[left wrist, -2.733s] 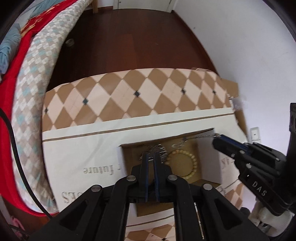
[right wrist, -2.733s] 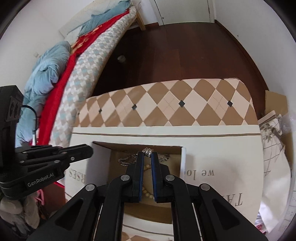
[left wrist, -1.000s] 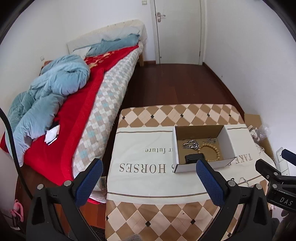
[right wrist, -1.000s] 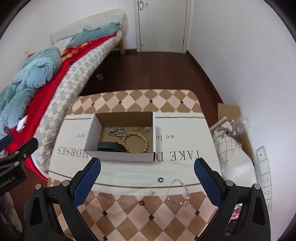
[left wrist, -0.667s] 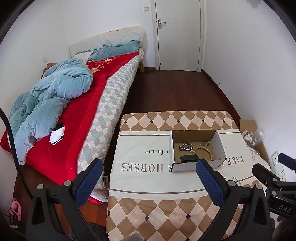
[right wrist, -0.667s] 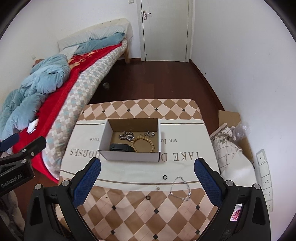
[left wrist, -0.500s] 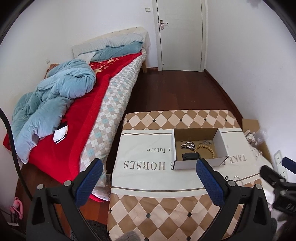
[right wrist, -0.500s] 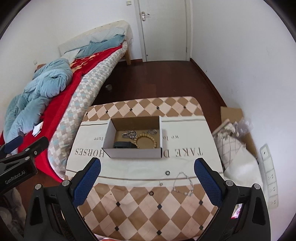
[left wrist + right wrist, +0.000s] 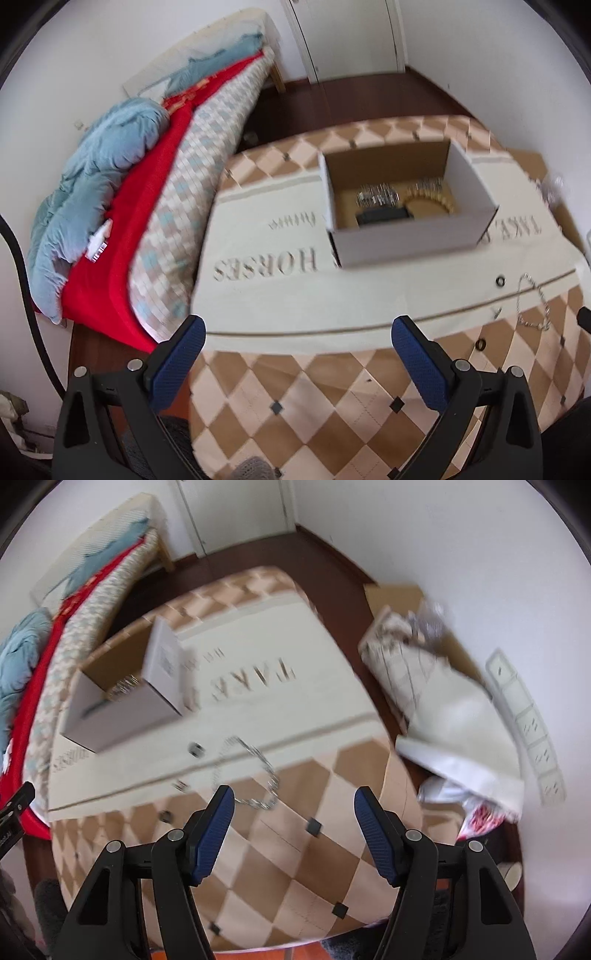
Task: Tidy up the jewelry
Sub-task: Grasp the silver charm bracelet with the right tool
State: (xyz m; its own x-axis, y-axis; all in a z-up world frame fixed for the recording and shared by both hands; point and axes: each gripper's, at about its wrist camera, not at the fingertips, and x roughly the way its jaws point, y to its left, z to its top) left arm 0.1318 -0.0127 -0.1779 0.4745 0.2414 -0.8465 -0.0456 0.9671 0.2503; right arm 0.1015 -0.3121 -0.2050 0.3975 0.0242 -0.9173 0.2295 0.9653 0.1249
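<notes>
Left wrist view
Left claw (image 9: 297, 332): fingers spread wide, nothing between them, above the near part of the table (image 9: 317, 417).
Box (image 9: 410, 243): open cardboard box on the cream cloth (image 9: 332, 302), beyond the claw.
Box contents: a bead bracelet (image 9: 445, 201), a silver chain pile (image 9: 376, 195) and a dark flat item (image 9: 384, 216); blur hides detail.
Loose pieces: a silver chain bracelet (image 9: 533, 302) lies on the cloth's near right edge; a small black ring (image 9: 501, 281) just left of it; another black ring (image 9: 480, 345) nearer, on the checked cover.
Surroundings: bed with a red blanket (image 9: 110, 236) to the left.

Right wrist view
Right claw (image 9: 294, 803): fingers released, holding nothing, over the checked cover.
Chain bracelet (image 9: 255, 775): on the table just ahead of the left fingertip, apart from it.
Ring (image 9: 195, 749): beside the chain, left of it.
Box (image 9: 122, 705): far left, well apart from the claw.
</notes>
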